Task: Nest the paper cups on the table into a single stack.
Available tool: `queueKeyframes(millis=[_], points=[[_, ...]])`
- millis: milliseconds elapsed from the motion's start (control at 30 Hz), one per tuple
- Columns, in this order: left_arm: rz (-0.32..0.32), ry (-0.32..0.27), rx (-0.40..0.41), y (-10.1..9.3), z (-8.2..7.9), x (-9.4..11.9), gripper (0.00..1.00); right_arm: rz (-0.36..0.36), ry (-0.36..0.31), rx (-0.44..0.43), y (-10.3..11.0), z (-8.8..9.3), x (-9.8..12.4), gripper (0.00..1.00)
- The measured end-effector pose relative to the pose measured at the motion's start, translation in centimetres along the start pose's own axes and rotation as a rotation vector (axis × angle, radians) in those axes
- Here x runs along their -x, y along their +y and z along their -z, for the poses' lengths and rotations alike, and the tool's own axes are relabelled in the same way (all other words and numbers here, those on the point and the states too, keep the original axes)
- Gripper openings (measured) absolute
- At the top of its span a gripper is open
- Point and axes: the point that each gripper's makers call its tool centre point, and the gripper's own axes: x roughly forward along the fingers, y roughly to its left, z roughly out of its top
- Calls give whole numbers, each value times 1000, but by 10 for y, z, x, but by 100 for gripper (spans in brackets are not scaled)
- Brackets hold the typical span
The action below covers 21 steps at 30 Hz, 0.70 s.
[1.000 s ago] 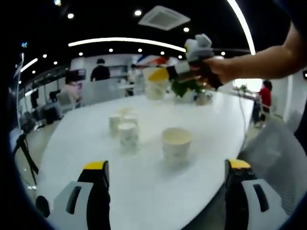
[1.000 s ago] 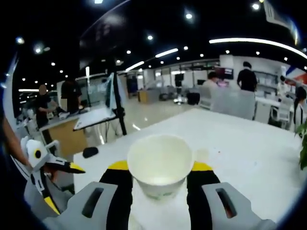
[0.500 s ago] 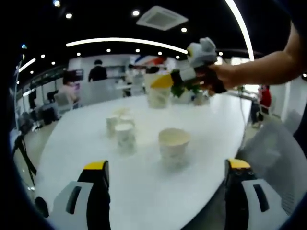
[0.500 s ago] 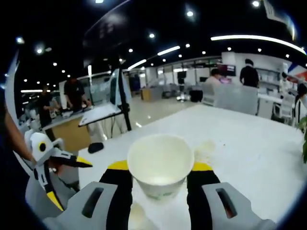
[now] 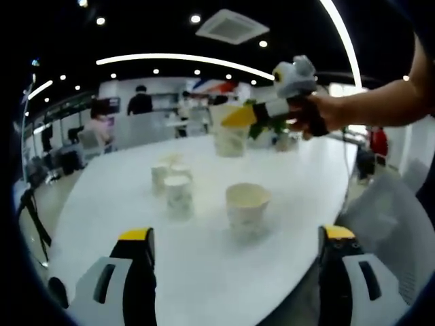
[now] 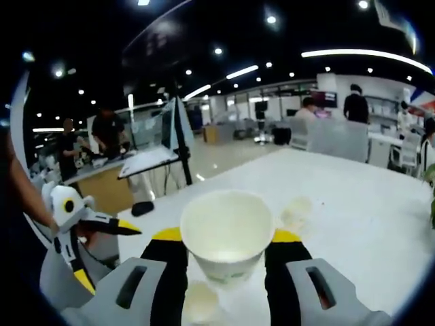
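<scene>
The right tongs [image 6: 225,255], gripping a paper cup [image 6: 226,234], had drifted toward the table cups [image 5: 179,197]; left tongs [image 5: 238,248] gaped.

In the left gripper view, a paper cup [image 5: 247,205] stands on the table [image 5: 122,204] ahead of the left gripper [image 5: 236,272], between its jaws. A cluster of cups [image 5: 173,185] stands ahead-left; beyond, the right gripper [image 5: 246,115] carries a held cup [image 5: 230,139] above the table.
</scene>
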Motion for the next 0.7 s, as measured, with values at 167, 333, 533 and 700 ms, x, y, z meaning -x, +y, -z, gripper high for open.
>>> queueKeyframes(millis=[167, 333, 533, 700], points=[[5, 4, -2, -1, 1, -1, 99, -12, -3, 8, 8, -1, 3, 41], [8, 2, -1, -2, 1, -1, 99, -20, -1, 20, 14, 0, 6, 41], [11, 2, -5, -3, 1, 0, 99, -32, -5, 20, 23, 1, 14, 41], [13, 5, -5, -4, 1, 0, 99, -46, -2, 27, 32, 1, 18, 41]])
